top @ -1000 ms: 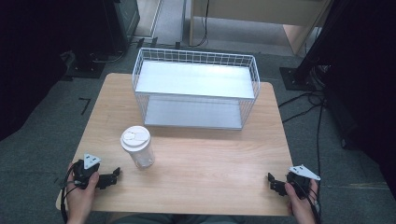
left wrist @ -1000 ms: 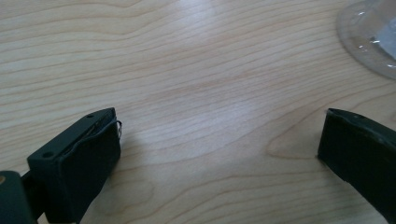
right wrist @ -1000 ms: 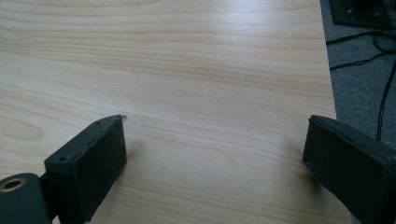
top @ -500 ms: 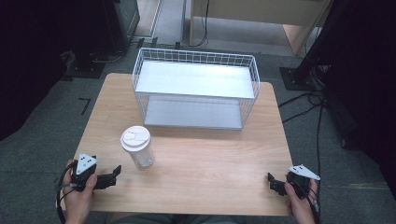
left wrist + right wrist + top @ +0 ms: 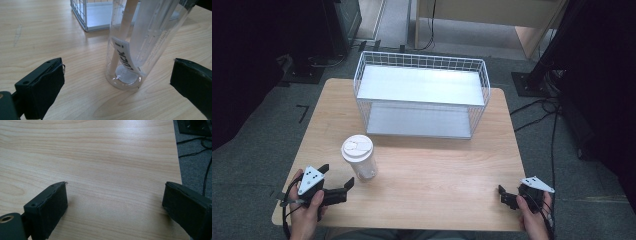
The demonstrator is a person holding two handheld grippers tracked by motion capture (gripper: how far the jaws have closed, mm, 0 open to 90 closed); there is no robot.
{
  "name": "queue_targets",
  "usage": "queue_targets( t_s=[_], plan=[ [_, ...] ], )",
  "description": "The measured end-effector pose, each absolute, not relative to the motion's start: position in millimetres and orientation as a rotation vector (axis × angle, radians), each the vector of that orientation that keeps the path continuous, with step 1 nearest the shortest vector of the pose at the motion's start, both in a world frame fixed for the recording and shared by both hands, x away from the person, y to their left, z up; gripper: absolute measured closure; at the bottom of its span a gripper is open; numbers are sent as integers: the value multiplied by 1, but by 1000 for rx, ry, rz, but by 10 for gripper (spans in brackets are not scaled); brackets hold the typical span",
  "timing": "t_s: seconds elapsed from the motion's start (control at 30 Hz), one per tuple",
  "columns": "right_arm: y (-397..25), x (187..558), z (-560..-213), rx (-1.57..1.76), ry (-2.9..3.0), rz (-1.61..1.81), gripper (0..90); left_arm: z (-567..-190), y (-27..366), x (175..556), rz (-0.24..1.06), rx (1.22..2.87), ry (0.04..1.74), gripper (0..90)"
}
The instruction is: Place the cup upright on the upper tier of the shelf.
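Filling most of the high view is a wooden table (image 5: 437,185). A white wire basket (image 5: 422,95) is seen in its upper middle. A clear plastic cup (image 5: 359,157) with a white lid is stood at the lower left, with paper strips inside. It is judged light, thin and easily tipped, best held low on its round wall. The left gripper (image 5: 334,180) is spread wide just beside it. The right gripper (image 5: 507,196), lower right, is spread too.

Clear lidded cup (image 5: 359,159) upright, near wire basket (image 5: 422,95).
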State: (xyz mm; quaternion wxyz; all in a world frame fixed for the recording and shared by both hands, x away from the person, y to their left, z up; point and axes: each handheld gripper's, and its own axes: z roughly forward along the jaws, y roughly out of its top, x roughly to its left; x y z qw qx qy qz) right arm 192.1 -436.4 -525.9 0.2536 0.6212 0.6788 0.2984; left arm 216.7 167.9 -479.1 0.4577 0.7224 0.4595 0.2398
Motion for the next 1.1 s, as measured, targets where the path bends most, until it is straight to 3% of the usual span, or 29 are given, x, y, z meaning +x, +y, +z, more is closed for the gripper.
queue_targets(
  t_s=[0.43,0.53,1.1],
  plan=[
    [-436,192,-526,1688,1845,812,59,-484,150,225,506,1733,1135,0],
    [-436,192,-526,1688,1845,811,59,-482,143,226,564,1738,1118,0],
    [-436,192,-526,1688,1845,812,59,-475,115,240,607,1702,1046,0]
  ],
)
